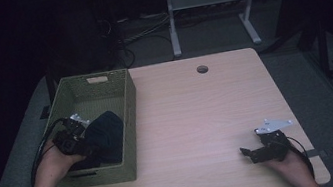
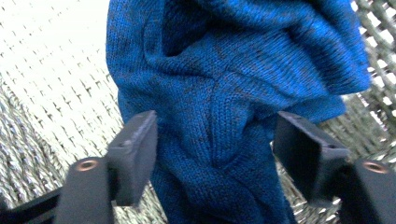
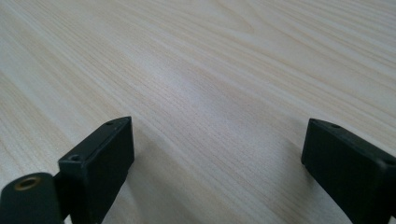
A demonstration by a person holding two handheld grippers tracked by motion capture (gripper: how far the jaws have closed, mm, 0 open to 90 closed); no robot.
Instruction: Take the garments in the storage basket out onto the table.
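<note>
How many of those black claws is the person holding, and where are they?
2. The left claw is inside the woven basket, open around a blue knitted garment. The right claw rests open on the table.

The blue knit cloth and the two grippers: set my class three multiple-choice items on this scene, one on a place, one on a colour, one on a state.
1. Where is the knit cloth?
A. In the woven basket
B. On the bare table
C. On the floor

2. What colour is the cloth in the left gripper view?
A. Red
B. Blue
C. Yellow

3. How do the jaws of the right gripper stand?
A. Shut on the cloth
B. Shut on nothing
C. Open over bare wood

Answers: 1 A, the high view shows it inside the basket walls by the left gripper; 2 B, the knit is plainly blue; 3 C, a wide gap with only wood grain between.
</note>
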